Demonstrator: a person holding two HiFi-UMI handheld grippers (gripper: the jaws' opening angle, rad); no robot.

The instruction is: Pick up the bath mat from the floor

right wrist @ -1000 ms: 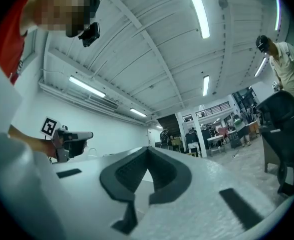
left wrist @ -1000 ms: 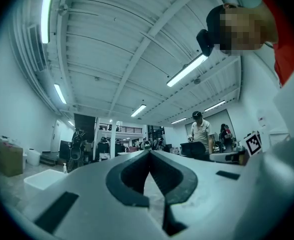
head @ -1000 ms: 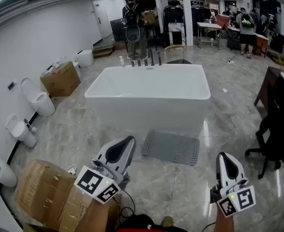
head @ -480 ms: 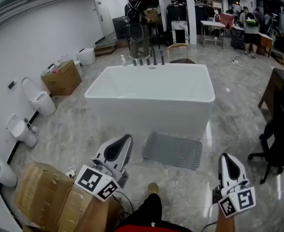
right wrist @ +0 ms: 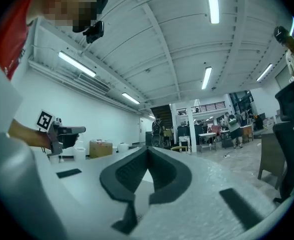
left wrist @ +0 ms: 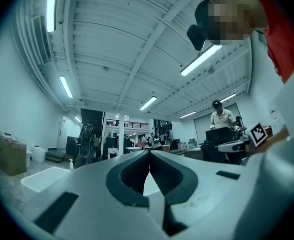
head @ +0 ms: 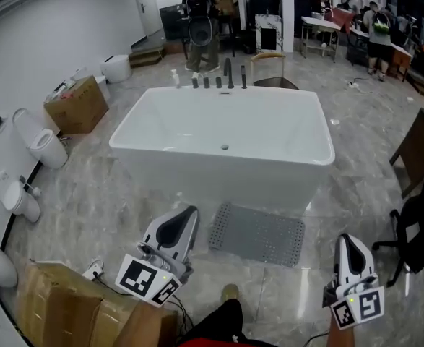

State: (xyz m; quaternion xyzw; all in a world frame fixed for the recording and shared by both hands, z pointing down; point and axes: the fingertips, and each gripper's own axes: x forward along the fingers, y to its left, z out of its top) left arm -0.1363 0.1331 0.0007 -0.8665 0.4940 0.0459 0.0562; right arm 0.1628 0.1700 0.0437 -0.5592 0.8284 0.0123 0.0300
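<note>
One bath mat (head: 257, 234); two closed claws

left gripper (head: 191, 211) and right gripper (head: 347, 239): white moulded shells with dark grey padded jaws and a dark oval recess behind the tips. each carries a marker cube (head: 148, 280) printed with black-and-white squares. wearer: red top (head: 213, 336), dark trouser leg (head: 226, 316), and what looks like a tan shoe (head: 230, 292).
</note>
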